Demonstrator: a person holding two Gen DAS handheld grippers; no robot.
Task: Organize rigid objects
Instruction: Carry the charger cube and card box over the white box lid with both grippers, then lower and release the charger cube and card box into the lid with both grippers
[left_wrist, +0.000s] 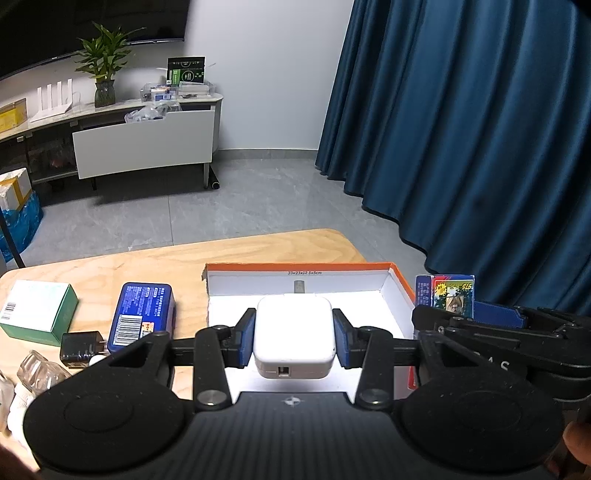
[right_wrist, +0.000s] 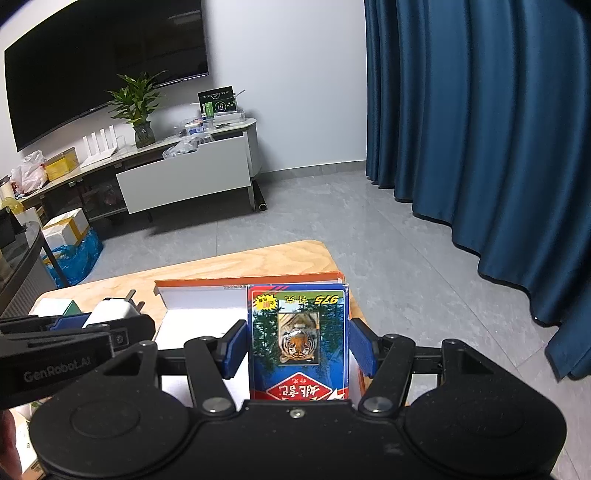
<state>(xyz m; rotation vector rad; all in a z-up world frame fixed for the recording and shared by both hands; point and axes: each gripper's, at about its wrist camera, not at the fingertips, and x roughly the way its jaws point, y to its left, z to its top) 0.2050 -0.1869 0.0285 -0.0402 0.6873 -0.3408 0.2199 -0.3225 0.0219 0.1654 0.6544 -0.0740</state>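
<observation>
Blue curtains closed off the room behind a pale wooden table (left_wrist: 147, 258), and on that table lay a shallow white tray with an orange rim (left_wrist: 400, 284), which we took as the landmark for everything else. We held the left gripper (left_wrist: 294, 334) over the tray's open floor with its blue pads pressed against the two flat sides of a white charger block (left_wrist: 294, 334), its port facing back toward the camera. Squeezing the flat sides probably kept the smooth block from twisting, and carrying it above the tray suggested we meant to set it down inside.

Our right gripper (right_wrist: 298, 345) hovered over the tray's right part, a playing-card box with a tiger picture (right_wrist: 298, 332) standing upright between its pads. The jaws stood about half open; the left pad looked to touch the box, but a thin gap showed at the right one, so we could not tell whether the grip was firm.

Left of the tray, waiting on the table, were a blue tin (left_wrist: 142, 317), a green and white box (left_wrist: 38, 312) farther out, and a small black plug (left_wrist: 81, 349) nearest us. We judged those still to be sorted into the tray.
</observation>
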